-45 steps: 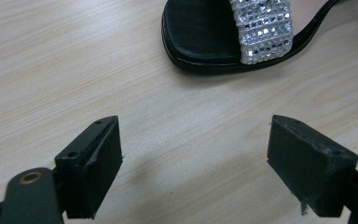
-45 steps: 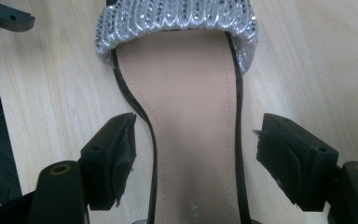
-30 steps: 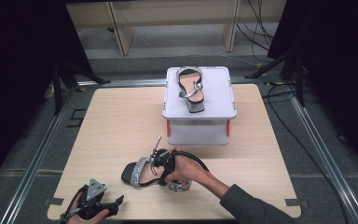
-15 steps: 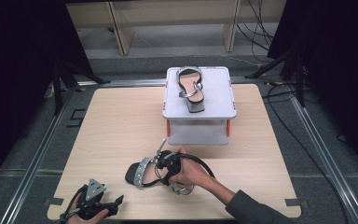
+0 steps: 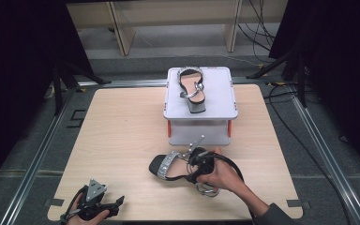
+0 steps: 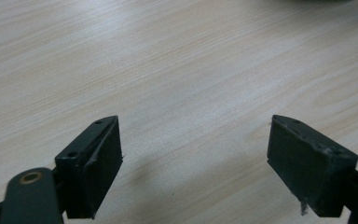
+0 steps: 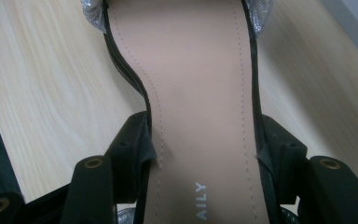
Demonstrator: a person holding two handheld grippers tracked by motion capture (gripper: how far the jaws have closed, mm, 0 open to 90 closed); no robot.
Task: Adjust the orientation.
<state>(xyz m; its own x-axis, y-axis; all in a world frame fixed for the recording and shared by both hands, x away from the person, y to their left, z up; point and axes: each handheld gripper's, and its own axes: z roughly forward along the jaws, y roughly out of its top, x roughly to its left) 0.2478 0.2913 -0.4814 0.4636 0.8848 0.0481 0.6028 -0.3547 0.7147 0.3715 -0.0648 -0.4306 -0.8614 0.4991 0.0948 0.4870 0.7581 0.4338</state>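
The sandal (image 7: 200,107) lay lengthwise between my right gripper (image 7: 205,154)'s two black jaws, its waist pinched from both sides: one pad pressed the black edge of the sole on the left, the other the edge on the right. The jaws had just been closing, with the sole between them. In the right gripper view its tan insole ran straight away from me, stitched along the rim, with pale letters printed near the heel end and a glittering silver strap across the far end. From the high view the sandal (image 5: 178,166) sat near the front middle of the wooden table (image 5: 122,126), its silver-strapped toe pointing left, thin black straps looping around my right hand (image 5: 218,176) and right gripper (image 5: 198,159).

Just beyond it stood a white box (image 5: 215,105) with orange clips, and on its lid rested the matching second sandal (image 5: 191,89).

My left gripper (image 6: 196,154) was well apart, at the table's near left corner (image 5: 115,206). Its jaws were spread wide over bare wood, nothing between them.
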